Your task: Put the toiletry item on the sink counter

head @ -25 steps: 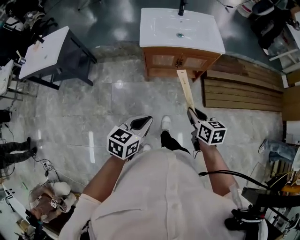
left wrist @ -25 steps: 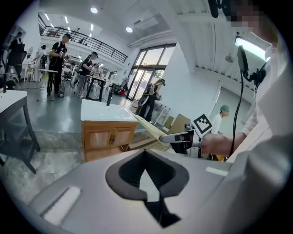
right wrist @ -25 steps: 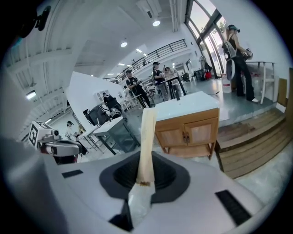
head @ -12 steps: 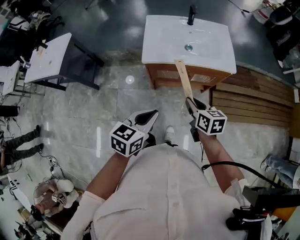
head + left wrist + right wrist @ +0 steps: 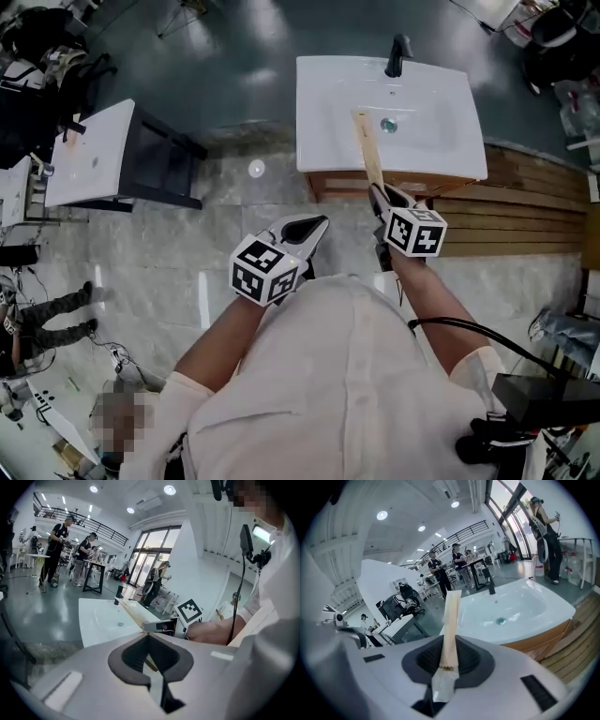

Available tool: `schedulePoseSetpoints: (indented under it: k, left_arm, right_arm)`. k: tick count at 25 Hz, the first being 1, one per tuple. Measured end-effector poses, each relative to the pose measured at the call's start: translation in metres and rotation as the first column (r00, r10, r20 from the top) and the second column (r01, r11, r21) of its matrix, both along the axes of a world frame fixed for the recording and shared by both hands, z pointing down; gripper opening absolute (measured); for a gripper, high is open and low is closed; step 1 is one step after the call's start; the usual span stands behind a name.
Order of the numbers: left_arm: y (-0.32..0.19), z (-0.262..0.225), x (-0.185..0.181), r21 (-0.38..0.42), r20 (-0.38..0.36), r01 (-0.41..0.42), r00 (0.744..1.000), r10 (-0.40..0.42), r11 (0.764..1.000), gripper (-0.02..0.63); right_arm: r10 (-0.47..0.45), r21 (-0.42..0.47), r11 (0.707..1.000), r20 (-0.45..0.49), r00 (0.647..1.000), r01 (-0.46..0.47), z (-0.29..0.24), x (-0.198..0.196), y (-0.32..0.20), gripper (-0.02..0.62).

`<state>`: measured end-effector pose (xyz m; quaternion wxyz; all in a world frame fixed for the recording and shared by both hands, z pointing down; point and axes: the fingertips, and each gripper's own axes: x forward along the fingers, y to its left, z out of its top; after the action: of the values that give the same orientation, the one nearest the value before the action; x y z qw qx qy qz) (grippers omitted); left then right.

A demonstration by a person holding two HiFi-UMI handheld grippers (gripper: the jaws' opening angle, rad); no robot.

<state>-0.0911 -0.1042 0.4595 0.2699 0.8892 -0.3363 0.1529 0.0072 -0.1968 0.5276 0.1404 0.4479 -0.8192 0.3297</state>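
The jaws of the right gripper [image 5: 446, 660] are clamped on the near end of the stick [image 5: 451, 616]. Its long axis is pointed straight ahead, and the far tip is seen over the sink counter [image 5: 323, 112]. The jaws of the left gripper [image 5: 151, 656] are pressed together on nothing, short of the counter, so the placing is judged to fall to the right one.

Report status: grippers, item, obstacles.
Left gripper shut, empty. Right gripper shut on item, pointing at sink counter. Nothing seen in the way.
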Motion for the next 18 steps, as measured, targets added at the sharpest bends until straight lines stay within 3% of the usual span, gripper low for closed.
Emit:
schedulePoseSetpoints:
  k: [8, 18]
  left_arm:
    - [-0.076, -0.004, -0.046, -0.022, 0.002, -0.132, 0.991, 0.132, 0.991, 0.006]
    - [-0.127, 0.014, -0.096, -0.07, -0.01, -0.189, 0.982, 0.188, 0.98, 0.006]
  right_arm:
    - [0.082, -0.02, 0.996, -0.006, 0.997, -0.083, 0.01, -0.063, -0.089, 0.054]
    - [0.137, -0.048, 0.989, -0.084, 0.987, -0.141, 0.059, -0.113, -0.169, 0.054]
